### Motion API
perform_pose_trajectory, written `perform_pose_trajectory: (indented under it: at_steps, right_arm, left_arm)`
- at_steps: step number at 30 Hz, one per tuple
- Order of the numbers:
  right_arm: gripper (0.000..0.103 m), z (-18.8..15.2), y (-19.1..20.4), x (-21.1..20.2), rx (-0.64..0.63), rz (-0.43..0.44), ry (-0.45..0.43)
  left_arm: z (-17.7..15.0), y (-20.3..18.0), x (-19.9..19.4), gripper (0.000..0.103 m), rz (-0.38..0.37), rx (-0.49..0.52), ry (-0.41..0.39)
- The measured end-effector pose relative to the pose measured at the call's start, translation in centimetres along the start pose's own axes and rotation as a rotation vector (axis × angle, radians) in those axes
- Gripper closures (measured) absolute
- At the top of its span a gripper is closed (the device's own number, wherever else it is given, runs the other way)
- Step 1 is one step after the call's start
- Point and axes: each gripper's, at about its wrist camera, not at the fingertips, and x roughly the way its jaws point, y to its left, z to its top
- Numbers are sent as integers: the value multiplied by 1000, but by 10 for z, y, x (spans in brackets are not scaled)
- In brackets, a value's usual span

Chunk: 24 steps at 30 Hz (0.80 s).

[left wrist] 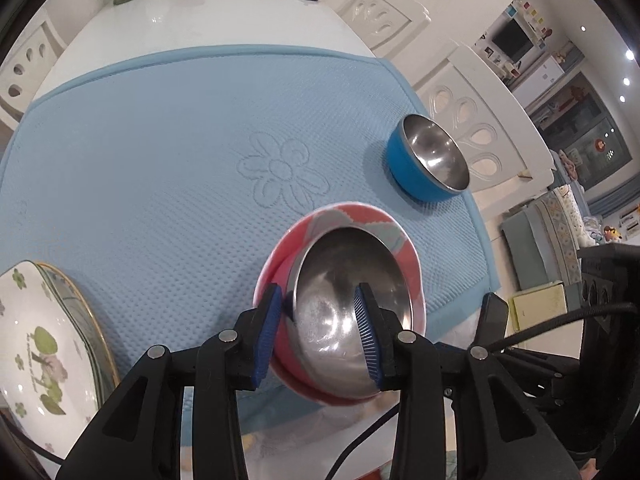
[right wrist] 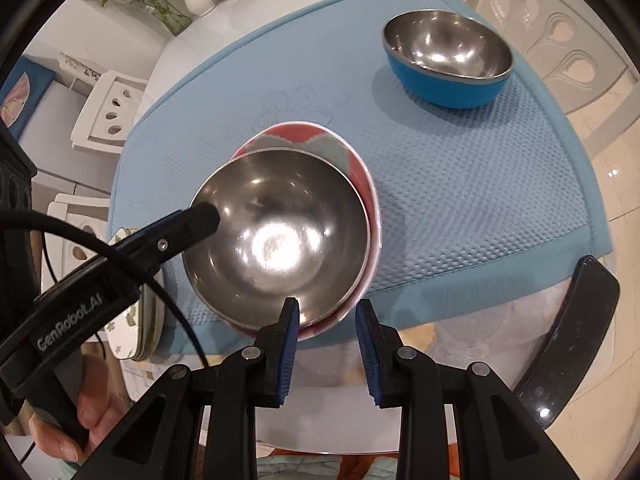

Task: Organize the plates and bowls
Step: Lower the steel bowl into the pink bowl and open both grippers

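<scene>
Left tongs (left wrist: 320,330): closed on the wall of the steel bowl (left wrist: 344,312), one pad outside, one inside. That bowl sits in the pink plate (left wrist: 404,256) at the near edge of the blue mat (left wrist: 160,160) on the counter (left wrist: 200,16). Right tongs (right wrist: 326,344): parted, holding nothing, just beside the plate's near rim. The blue bowl (right wrist: 448,56) stands apart, far right on the mat.

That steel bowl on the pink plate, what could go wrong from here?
The left gripper pinches only the rim of the steel bowl, so it might slip or tip. The pink plate under it overhangs the blue mat near the table edge, so a nudge could shift it.
</scene>
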Motion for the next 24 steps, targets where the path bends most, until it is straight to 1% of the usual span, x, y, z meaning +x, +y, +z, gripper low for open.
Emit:
perform_pose_trajectory:
  at_steps: [1,4,5,8,12,24]
  right_arm:
    - [74,0,3,1,-11,0,4]
    - [74,0,8,0,-22,12,11]
    - [74,0,10,-1,-32,12,8]
    - [74,0,15,-4,-57,2,-2]
    - [74,2,21,-5,-63,24,2]
    - [74,6,19,-2,-74,34,22]
  left_arm:
    - [1,2,-1,70,-1,-7,-2]
    - [-1,13,-9,70,39,-26,-28]
    - [-3,18,-12,70,40,-39,-32]
    - [-7,36,-12,70,14,-95,-15]
    - [-10,46,-5,70,-18,-134,11]
    - [-10,49,21,69,-8,-144,61]
